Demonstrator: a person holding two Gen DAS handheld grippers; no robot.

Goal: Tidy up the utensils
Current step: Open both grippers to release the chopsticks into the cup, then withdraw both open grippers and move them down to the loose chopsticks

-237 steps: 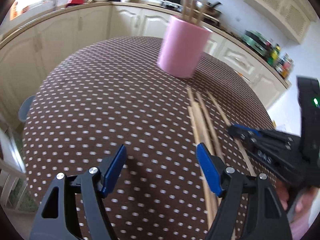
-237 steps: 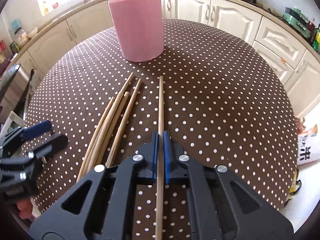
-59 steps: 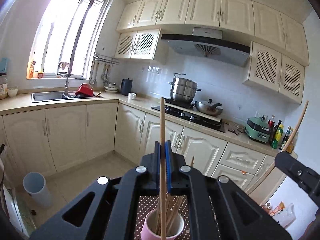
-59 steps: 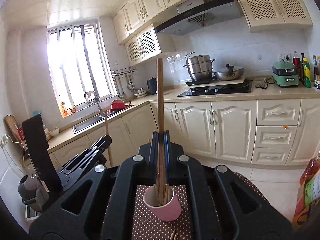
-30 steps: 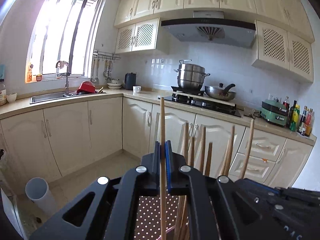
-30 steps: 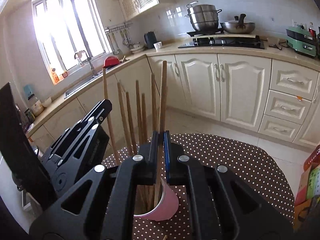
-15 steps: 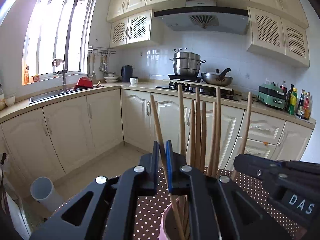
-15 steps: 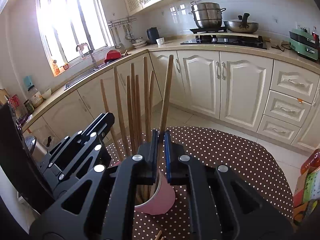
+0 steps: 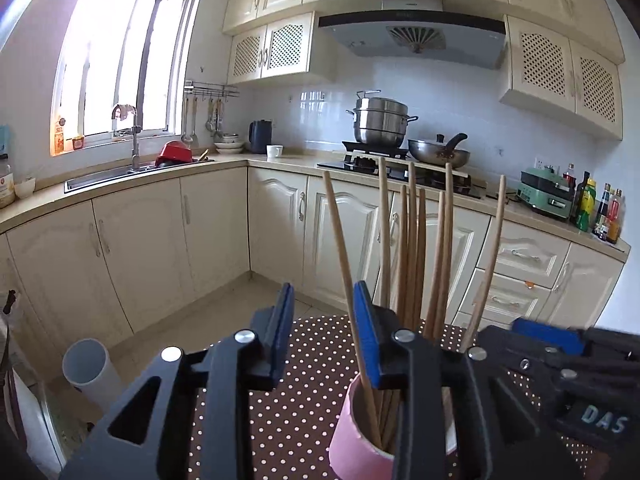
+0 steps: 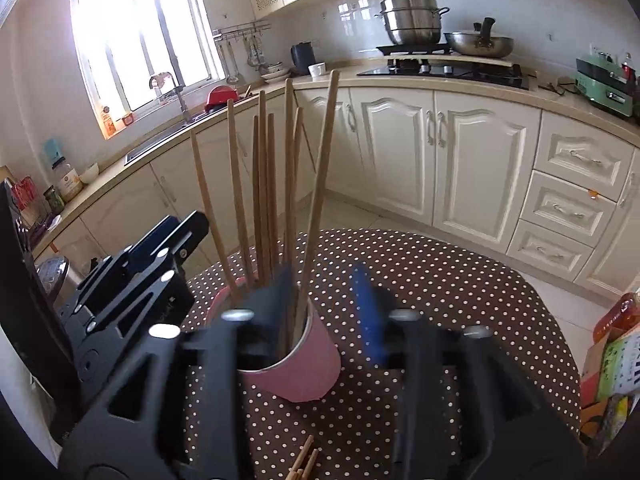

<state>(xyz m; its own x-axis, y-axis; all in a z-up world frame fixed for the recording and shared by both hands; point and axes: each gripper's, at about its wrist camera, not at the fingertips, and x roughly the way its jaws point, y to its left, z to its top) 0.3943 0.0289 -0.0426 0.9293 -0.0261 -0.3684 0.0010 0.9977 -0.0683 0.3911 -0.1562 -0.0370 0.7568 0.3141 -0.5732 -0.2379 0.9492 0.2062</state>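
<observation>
Both grippers, clamped on one chopstick each half a second ago, now stand with jaws apart and opening. Left gripper (image 9: pixel 322 328): blue pads separated, one chopstick (image 9: pixel 345 264) leaning against the right-hand pad, lower end inside the pink cup (image 9: pixel 360 446); whether the pad still presses it cannot be told, the other pad is clear of it. Right gripper (image 10: pixel 329 312): motion-blurred, jaws wide, released chopstick (image 10: pixel 320 184) passing between them, nearer the left-hand finger, its foot in the cup. Cup holds a fan of upright chopsticks, tips spread. Cup sits on the dotted brown table (image 10: pixel 440 280), toward its far-left edge in the right wrist view. A few loose chopsticks (image 10: pixel 303 460) lie at the table's near edge.
</observation>
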